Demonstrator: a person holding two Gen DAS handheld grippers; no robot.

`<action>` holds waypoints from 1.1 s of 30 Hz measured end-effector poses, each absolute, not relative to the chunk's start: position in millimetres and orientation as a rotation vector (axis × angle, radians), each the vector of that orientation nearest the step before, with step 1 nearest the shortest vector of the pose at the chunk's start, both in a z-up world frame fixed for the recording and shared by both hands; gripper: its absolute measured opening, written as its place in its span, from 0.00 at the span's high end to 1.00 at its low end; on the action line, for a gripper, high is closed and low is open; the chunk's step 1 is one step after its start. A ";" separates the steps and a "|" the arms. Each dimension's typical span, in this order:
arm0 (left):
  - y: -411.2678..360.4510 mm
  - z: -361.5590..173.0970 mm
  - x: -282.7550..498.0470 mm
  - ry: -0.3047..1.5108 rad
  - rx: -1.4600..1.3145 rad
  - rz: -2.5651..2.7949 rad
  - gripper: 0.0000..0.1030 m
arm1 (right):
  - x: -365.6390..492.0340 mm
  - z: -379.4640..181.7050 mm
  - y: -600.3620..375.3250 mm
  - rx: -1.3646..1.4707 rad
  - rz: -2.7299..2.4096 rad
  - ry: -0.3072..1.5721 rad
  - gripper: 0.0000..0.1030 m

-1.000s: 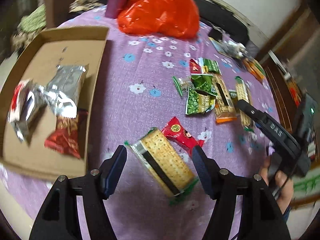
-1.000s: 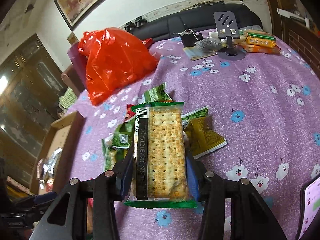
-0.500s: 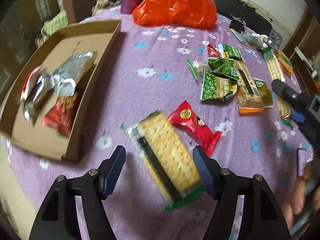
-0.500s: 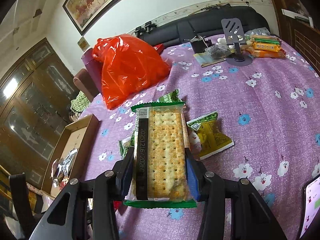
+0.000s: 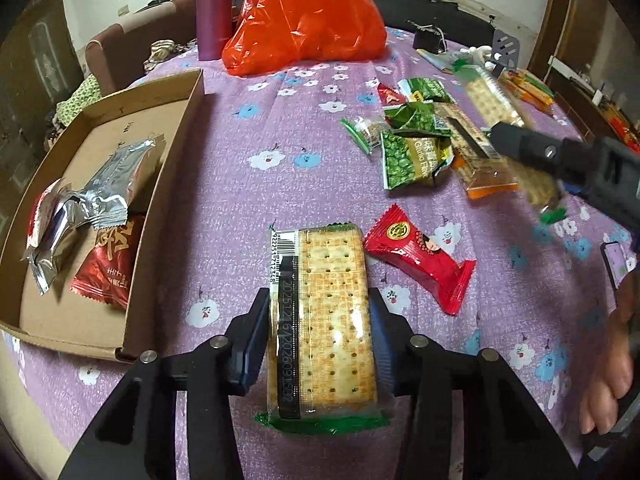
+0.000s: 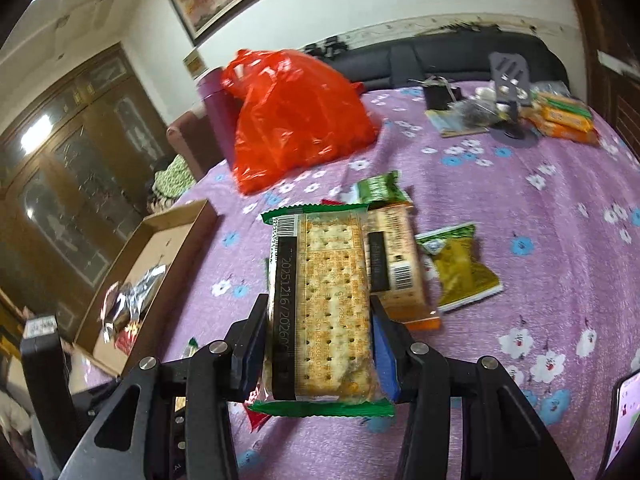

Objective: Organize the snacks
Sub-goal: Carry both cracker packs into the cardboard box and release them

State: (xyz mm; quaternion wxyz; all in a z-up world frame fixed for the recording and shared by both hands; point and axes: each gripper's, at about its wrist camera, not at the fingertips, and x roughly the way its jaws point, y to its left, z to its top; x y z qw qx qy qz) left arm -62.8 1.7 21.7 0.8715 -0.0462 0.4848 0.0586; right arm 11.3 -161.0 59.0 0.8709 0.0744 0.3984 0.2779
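On purple cloth [image 5: 240, 184], left tool [image 5: 318, 320] now closing around cracker pack [image 5: 324, 320].

A cardboard box [image 5: 168, 184] sits at the counter's [image 5: 224, 208] left edge with foil packets [image 5: 108, 188] inside. A plastic bag [image 5: 304, 20] stands behind; loose snack packets [image 5: 416, 148] lie scattered to the right.

The right tool [image 5: 560, 160] crossed the left wrist view as a dark blur, and the cracker pack [image 5: 536, 188] in it was smeared beyond reading. A hand [image 5: 608, 392] ran off the right edge. In the right wrist view the red bag [image 6: 296, 120] was blurred, and a phone [image 6: 624, 420] was cut by the frame's edge. The cardboard tray [image 6: 172, 232] hid most of its packets.
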 end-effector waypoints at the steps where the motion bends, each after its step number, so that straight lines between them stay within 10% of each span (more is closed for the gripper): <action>1: 2.5 23.3 -63.2 1.005 -0.097 0.118 0.56 | 10.8 58.4 -159.5 0.148 0.586 0.834 0.51; 33: 163.5 99.0 -102.4 0.719 -0.242 0.289 0.56 | -40.1 97.3 -47.7 0.073 0.880 0.878 0.50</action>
